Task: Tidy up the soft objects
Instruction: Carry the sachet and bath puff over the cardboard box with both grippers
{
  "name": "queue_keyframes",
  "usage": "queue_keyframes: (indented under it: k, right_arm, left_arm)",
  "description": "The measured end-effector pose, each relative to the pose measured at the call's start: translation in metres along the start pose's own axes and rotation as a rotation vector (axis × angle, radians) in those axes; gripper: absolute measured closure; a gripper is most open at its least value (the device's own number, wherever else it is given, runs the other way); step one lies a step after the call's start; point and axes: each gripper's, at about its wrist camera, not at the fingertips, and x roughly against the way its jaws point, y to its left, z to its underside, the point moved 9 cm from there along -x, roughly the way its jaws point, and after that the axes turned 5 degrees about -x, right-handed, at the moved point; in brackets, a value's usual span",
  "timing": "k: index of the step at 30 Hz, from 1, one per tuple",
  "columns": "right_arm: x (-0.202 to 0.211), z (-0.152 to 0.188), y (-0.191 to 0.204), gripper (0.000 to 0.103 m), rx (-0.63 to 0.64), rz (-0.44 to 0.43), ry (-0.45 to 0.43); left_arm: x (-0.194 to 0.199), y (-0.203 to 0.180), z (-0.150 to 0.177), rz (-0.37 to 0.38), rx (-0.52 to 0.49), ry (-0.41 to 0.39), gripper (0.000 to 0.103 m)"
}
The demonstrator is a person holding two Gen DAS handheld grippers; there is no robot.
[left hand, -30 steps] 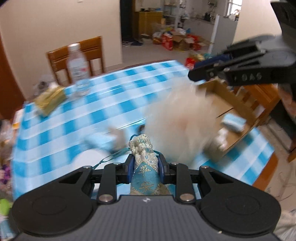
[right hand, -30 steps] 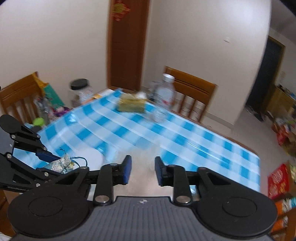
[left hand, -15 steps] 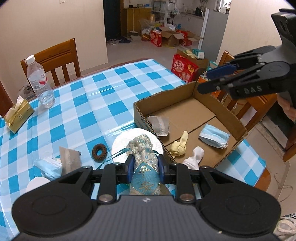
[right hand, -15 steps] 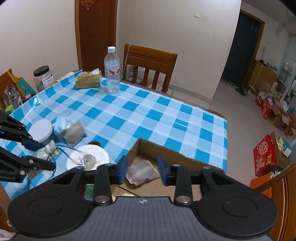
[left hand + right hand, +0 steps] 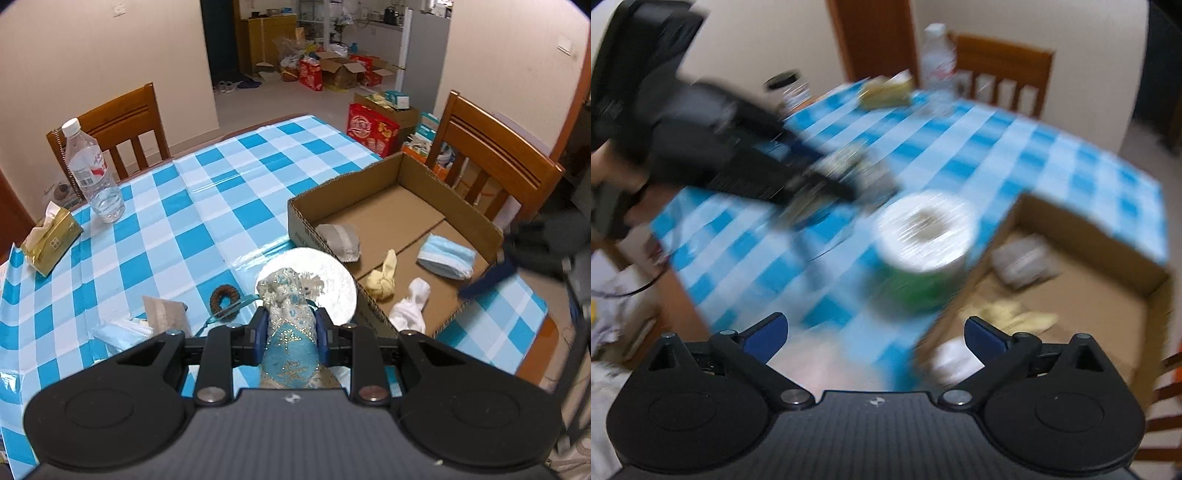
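Table: blue-and-white checked plastic tablecloth (image 5: pixel 207 221), with wooden chairs at its far side and right side.
Around the pouch: a white round lid-like disc (image 5: pixel 332 273) sits just ahead of it, against the near-left wall of the box; a brown ring-shaped hair tie (image 5: pixel 224 296), a beige folded cloth piece (image 5: pixel 164 314) and a light blue face mask on the table (image 5: pixel 118 330) lie to its left.
Further off: a clear plastic water bottle with white cap (image 5: pixel 92 170) and a gold tissue pack (image 5: pixel 51 238) stand near the far-left edge.
In the way: the disc lies between the pouch and the box wall.
Container: shallow open brown cardboard box (image 5: pixel 306 229) on the table's right part.
Box contents: a grey fabric pad (image 5: pixel 340 240), a knotted yellow cloth (image 5: pixel 384 277), a white sock (image 5: pixel 410 302) and a folded light blue face mask (image 5: pixel 445 256).
Writing: red label on the bottle, not readable.
Left gripper (image 5: pixel 290 332): its blue pads are clamped on a turquoise-and-gold embroidered drawstring pouch (image 5: pixel 290 321), held upright over the table edge.
Right gripper (image 5: pixel 875 332): its jaws have just been opening and stand wide apart with nothing between them; in its own blurred view it hangs over the near corner of the box.
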Motion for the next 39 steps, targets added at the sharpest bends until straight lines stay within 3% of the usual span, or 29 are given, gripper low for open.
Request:
queue_keyframes:
  k: [6, 12, 15, 22, 24, 26, 29, 34, 39]
  right_arm:
    - [-0.017, 0.039, 0.062, 0.0, 0.038, -0.036, 0.107]
    - [-0.077, 0.079, 0.077, 0.0, 0.132, 0.135, 0.219]
    - [-0.093, 0.085, 0.073, 0.0, 0.158, 0.224, 0.207]
    - [-0.11, 0.086, 0.052, 0.0, 0.125, 0.313, 0.192]
    - [-0.108, 0.086, 0.05, 0.007, 0.119, 0.323, 0.19]
    - [-0.103, 0.082, 0.048, 0.023, 0.118, 0.343, 0.177]
    - [-0.091, 0.073, 0.045, 0.035, 0.071, 0.34, 0.143]
    - [-0.065, 0.057, 0.041, 0.044, 0.013, 0.325, 0.087]
    - [-0.028, 0.037, 0.038, 0.044, -0.053, 0.277, 0.016]
  left_arm:
    - [0.009, 0.005, 0.019, 0.043, -0.054, 0.004, 0.078]
    - [0.015, 0.011, 0.046, 0.073, -0.036, 0.017, 0.078]
    - [0.018, 0.013, 0.059, 0.084, -0.013, 0.022, 0.078]
    - [0.021, 0.015, 0.077, 0.102, 0.043, 0.029, 0.078]
    - [0.022, 0.014, 0.079, 0.105, 0.045, 0.03, 0.078]
    - [0.022, 0.013, 0.08, 0.107, 0.045, 0.032, 0.078]
    - [0.02, 0.013, 0.08, 0.106, 0.042, 0.034, 0.078]
    - [0.021, 0.012, 0.078, 0.101, 0.025, 0.038, 0.078]
    - [0.024, 0.01, 0.074, 0.095, 0.012, 0.039, 0.078]
